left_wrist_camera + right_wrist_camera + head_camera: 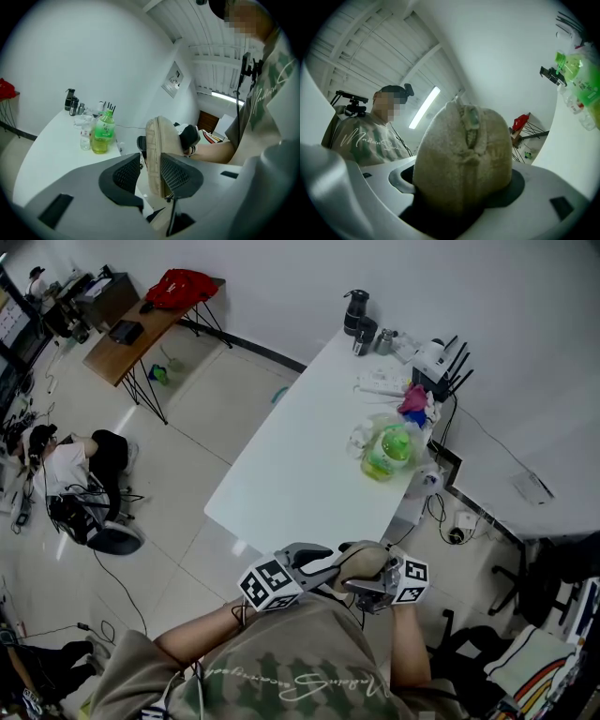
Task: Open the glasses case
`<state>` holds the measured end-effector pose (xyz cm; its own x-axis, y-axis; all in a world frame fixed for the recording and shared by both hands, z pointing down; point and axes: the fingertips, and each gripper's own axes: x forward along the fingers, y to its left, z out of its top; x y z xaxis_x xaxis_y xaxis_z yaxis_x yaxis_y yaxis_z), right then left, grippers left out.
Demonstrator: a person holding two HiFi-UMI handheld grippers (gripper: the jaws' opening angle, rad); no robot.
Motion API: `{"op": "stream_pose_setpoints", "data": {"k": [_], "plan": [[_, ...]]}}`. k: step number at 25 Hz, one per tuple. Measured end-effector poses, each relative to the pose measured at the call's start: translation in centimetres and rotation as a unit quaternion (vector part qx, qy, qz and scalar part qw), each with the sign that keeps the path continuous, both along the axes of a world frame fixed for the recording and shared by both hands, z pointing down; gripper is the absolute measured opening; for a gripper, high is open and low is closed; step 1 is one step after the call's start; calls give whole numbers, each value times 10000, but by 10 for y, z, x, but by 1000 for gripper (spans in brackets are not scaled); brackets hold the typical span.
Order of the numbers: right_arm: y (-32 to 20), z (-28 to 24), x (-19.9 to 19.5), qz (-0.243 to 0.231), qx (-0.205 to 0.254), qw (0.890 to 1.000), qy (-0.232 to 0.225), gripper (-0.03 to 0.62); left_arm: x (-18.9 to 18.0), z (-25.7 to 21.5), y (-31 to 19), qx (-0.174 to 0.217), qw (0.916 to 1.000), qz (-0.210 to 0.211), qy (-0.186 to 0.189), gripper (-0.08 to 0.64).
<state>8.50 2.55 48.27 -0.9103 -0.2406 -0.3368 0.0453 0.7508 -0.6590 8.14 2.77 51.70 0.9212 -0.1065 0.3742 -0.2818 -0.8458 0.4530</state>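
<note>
A beige, fuzzy glasses case (pixel 361 563) is held up in front of the person's chest, below the near edge of the white table (pixel 300 474). My right gripper (pixel 377 585) is shut on it: in the right gripper view the case (pixel 461 164) fills the space between the jaws, its zip seam running up the middle. My left gripper (pixel 314 566) reaches in from the left. In the left gripper view the case's thin edge (pixel 156 150) stands between the pads; the left pad (pixel 126 174) stays apart from it and the right pad (pixel 179 176) lies against it. The case looks closed.
On the table's far right stand a green drink bottle (pixel 387 451), clear plastic bags, a black flask (pixel 355 310) and a router (pixel 436 357). A wooden desk (pixel 131 334) stands far left. A person (pixel 84 460) sits on the floor at the left.
</note>
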Motion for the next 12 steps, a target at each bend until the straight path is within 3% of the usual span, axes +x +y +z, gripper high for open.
{"op": "stream_pose_setpoints", "data": {"k": [3,12], "plan": [[-4,1,-2,162,-18,9999,-20,341,0,-2,0,-38,9999,-25,124,71],[-28,-8,-1,579,89,9983,-55,341,-7,-14,-20,-261,9980,-89,566,57]]}}
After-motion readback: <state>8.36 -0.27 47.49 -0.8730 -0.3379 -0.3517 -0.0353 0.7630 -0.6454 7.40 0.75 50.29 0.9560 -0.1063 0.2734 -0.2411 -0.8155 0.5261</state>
